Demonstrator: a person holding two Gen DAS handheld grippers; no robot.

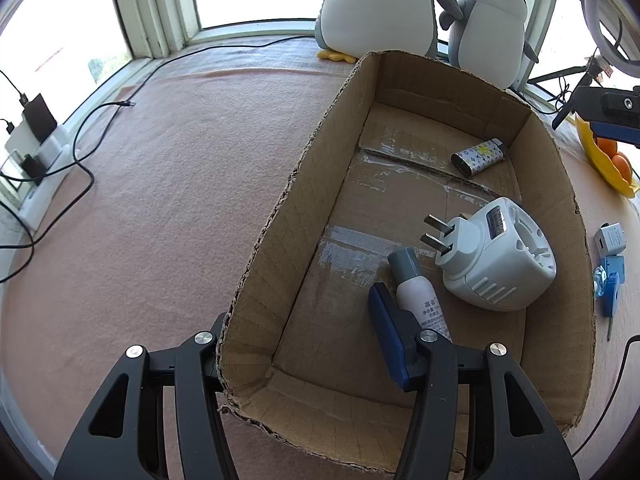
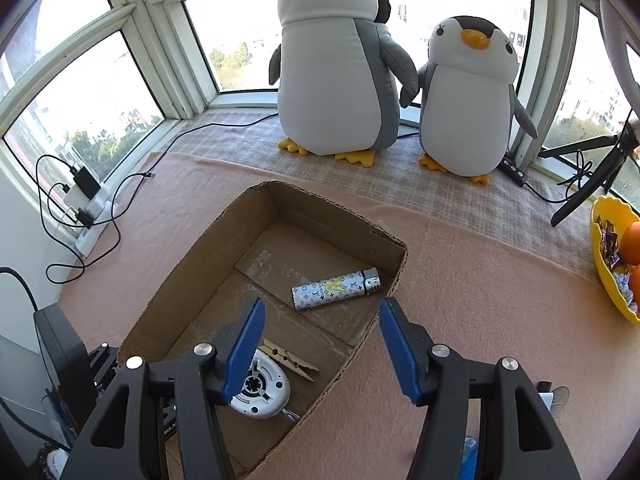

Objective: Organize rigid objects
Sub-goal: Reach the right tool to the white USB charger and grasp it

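The left claw (image 1: 308,344) straddles the cardboard box (image 1: 280,208) wall, jaws wide, beside the white tube (image 1: 420,296). The right claw (image 2: 320,344) hovers wide and empty. Better to lift the left claw straight up, clear of the wall.

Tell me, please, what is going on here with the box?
A person with two handheld grippers is sorting small items into an open cardboard box. The left gripper straddles its wall, jaws open, a white grey-capped tube beside one finger. The right gripper hovers open above. A patterned lighter and white plug adapter lie inside.
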